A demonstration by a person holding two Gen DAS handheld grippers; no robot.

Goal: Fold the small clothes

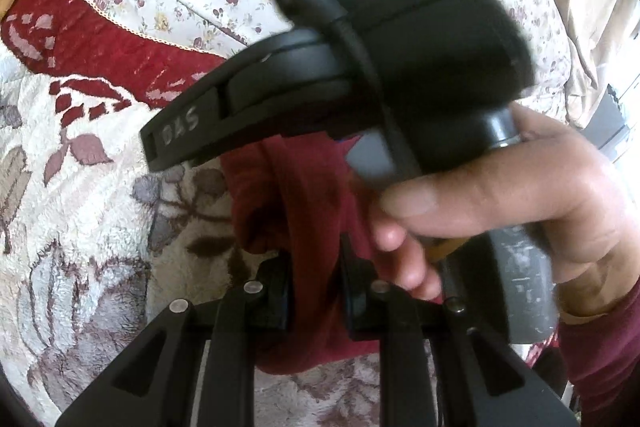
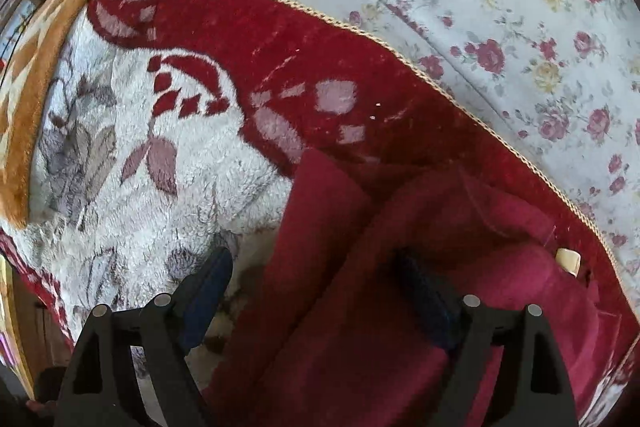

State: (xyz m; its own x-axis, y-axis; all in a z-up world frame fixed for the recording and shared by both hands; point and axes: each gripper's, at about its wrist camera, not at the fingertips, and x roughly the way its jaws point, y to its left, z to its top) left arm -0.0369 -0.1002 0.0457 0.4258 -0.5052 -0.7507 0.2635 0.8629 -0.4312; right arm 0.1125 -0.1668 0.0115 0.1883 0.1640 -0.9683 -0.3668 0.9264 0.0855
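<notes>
A small dark red garment (image 1: 296, 187) lies on a fluffy white, red and grey blanket (image 1: 80, 211). My left gripper (image 1: 316, 291) is shut on a fold of the garment, which bunches between its pads. The body of the right gripper (image 1: 360, 67), held in a hand (image 1: 520, 203), crosses just above and hides much of the garment. In the right wrist view the garment (image 2: 360, 267) spreads across the lower middle. My right gripper (image 2: 316, 291) is open, straddling the garment's left part, with its left finger (image 2: 208, 291) over the blanket (image 2: 160, 211).
A floral sheet (image 2: 520, 27) covers the bed behind the blanket's corded edge (image 2: 440, 83). An orange patterned mat (image 2: 28, 99) lies at the left. A small cream label (image 2: 568, 261) shows on the garment at the right.
</notes>
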